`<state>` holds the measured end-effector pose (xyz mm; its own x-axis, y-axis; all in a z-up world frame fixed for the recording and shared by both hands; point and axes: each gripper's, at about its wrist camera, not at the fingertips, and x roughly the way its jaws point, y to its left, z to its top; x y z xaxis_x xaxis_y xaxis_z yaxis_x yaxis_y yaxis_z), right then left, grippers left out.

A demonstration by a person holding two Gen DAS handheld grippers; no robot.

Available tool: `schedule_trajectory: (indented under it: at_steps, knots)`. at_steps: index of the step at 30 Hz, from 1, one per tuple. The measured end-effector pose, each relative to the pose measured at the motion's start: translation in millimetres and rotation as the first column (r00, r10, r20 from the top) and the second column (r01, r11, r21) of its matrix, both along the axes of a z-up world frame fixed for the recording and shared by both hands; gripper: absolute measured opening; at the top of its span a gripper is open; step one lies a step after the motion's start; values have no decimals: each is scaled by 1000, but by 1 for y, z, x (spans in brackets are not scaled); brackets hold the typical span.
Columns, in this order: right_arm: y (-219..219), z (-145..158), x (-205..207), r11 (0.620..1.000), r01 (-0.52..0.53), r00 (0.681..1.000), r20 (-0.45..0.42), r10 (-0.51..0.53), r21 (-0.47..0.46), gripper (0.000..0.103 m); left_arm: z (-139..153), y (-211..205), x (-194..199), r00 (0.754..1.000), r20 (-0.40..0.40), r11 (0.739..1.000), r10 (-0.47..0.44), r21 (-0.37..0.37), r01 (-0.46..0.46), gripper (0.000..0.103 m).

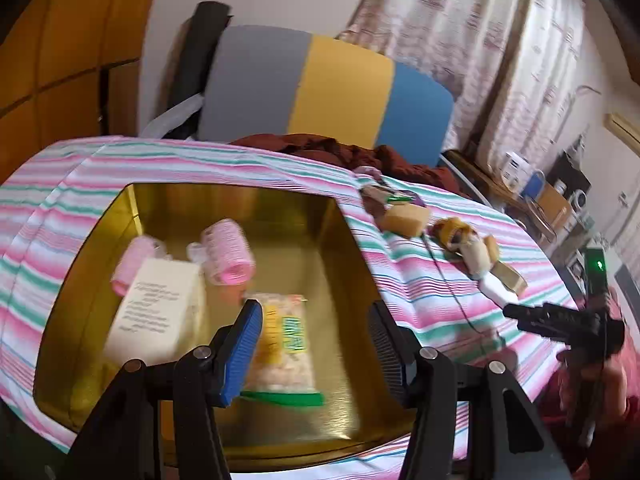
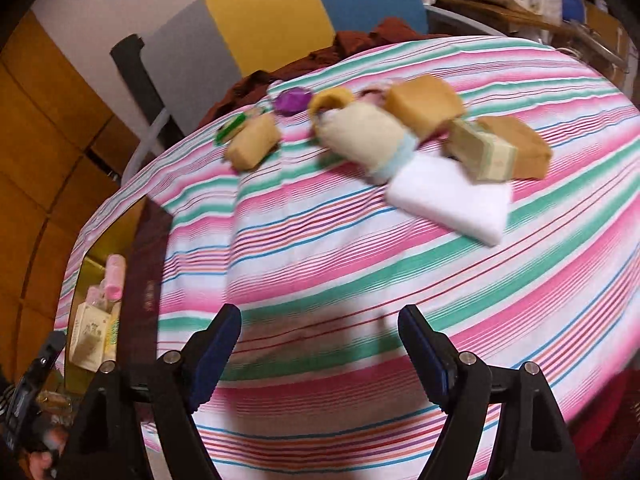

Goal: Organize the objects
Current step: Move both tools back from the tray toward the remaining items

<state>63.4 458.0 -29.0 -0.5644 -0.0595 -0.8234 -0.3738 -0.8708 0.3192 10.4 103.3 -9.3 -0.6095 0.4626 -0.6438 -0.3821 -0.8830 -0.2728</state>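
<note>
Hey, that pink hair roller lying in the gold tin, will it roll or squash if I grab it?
The pink hair roller lies on its side and looks cylindrical, so a nudge would probably roll it across the gold tin. It appears hollow and light, so it may flex under a firm squeeze.

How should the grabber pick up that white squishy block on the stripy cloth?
Probably across its two long sides, coming down from above. The white block lies flat on the striped cloth, with the front sides free. A wrapped bar crowds its far edge, so pinch the near half. The right gripper is open and empty.
</note>
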Motion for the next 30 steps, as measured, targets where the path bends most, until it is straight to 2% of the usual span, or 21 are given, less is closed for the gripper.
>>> schedule_trajectory:
  at_steps: [9,12,15,16,18,22,25,30]
  knots:
    - [87,10,0,988,144,990,-7,-144,61,85,14,52,9,991,-19,991,-131,-30,130,56]
    - [113,7,-2,979,193,981,-14,-193,69,85,14,70,12,985,-3,985,-171,-33,171,56]
    - [130,0,2,970,242,970,-6,-242,28,85,13,87,14,980,8,978,-201,-46,201,56]
    - [135,-5,3,967,256,967,4,-256,-13,85,11,93,14,977,10,976,-212,-56,212,56]
    - [138,-8,2,966,251,968,2,-252,-68,85,8,102,15,974,24,972,-227,-62,228,56]
    - [134,-10,-8,978,200,980,7,-200,-66,85,1,118,15,966,61,965,-252,-58,256,56]
    - [128,-21,-24,983,151,988,35,-148,-106,85,-2,127,19,959,71,958,-274,-67,278,56]
    - [119,-33,-44,991,104,992,79,-97,-86,85,-6,138,26,950,77,948,-302,-81,308,56]
